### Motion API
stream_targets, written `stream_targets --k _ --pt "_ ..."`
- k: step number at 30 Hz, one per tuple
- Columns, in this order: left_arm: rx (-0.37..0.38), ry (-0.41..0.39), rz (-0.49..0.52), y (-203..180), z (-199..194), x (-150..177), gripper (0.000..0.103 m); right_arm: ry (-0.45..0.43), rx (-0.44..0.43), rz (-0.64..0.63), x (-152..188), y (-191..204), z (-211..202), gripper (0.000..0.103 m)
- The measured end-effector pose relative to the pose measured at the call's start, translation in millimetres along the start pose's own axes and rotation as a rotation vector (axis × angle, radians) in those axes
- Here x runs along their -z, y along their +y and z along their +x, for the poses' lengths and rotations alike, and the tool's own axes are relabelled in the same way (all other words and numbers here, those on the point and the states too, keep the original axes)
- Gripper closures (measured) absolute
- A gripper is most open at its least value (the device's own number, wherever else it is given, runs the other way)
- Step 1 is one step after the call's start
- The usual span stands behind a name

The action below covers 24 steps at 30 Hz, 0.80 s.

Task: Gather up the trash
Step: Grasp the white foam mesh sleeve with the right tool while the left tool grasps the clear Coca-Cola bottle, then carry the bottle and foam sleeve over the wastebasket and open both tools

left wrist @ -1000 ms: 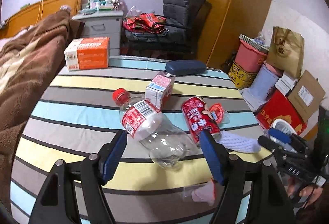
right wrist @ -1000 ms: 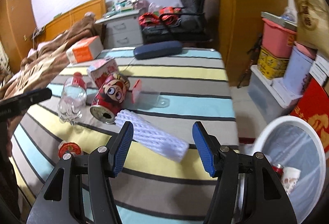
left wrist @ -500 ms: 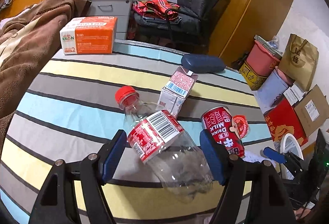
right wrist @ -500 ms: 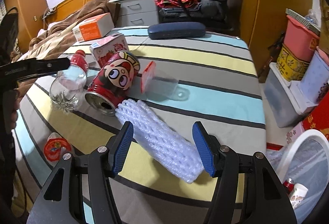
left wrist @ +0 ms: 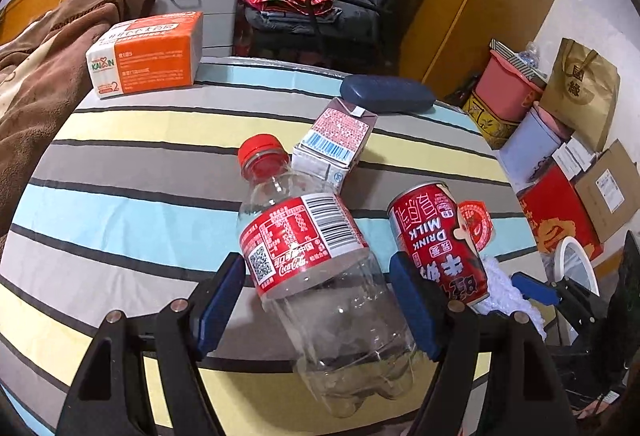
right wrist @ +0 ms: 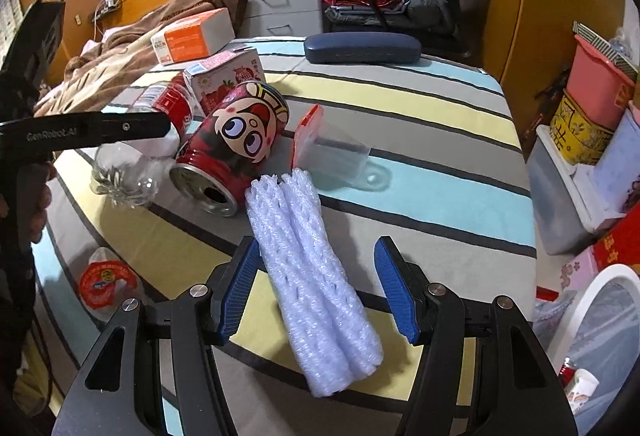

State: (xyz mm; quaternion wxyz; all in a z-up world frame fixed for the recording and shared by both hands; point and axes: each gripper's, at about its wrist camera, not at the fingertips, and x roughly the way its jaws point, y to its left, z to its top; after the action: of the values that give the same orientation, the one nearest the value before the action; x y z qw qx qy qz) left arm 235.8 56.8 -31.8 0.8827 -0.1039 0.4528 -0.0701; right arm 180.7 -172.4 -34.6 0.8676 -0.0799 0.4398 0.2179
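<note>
We straddle plastic bottle (left wrist: pixel 320 276) with left gripper (left wrist: pixel 316 312), foam net (right wrist: pixel 316 276) with right gripper (right wrist: pixel 318 284); jaws wide, unclamped. Next: squeeze, lift.

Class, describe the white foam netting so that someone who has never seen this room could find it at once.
Start at the striped table. Near its front edge, between the open blue pads of the right claw, lies the white foam net sleeve, one end almost against the red cartoon-face can. Unlike the hard can and the clear cup beside it, it is soft, white and mesh-textured.
</note>
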Motion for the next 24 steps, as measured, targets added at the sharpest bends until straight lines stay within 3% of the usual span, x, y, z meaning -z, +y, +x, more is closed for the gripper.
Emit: stream_targets --k 4,11,12,13,17,18,24 --pt "-0.03 0.054 0.005 2.4 10.1 -1.0 0.026 0.017 -0.013 0.009 -0.6 0.3 4.0 0.042" --pt "-0.034 0.032 -0.025 8.3 15.3 -2.4 0.03 0.014 -0.012 0.037 -0.6 -1.3 5.8 0.042" --pt "-0.032 0.03 -0.034 9.1 15.8 -3.0 0.032 0.012 -0.012 0.039 0.0 -1.4 5.3 0.046" --pt "-0.031 0.024 -0.043 9.6 15.6 -4.0 0.035 0.008 -0.011 0.041 0.0 -1.1 5.2 0.056" --pt "-0.031 0.014 -0.05 12.3 14.3 -2.5 0.035 0.001 -0.021 0.064 0.2 -3.4 4.6 0.065" --pt "-0.03 0.014 -0.047 12.6 13.5 -1.9 0.035 0.0 -0.022 0.066 0.5 -3.6 4.6 0.073" --pt "-0.043 -0.016 -0.02 9.0 0.2 7.0 0.035 -0.021 -0.019 0.079 2.4 -2.8 0.5 0.077"
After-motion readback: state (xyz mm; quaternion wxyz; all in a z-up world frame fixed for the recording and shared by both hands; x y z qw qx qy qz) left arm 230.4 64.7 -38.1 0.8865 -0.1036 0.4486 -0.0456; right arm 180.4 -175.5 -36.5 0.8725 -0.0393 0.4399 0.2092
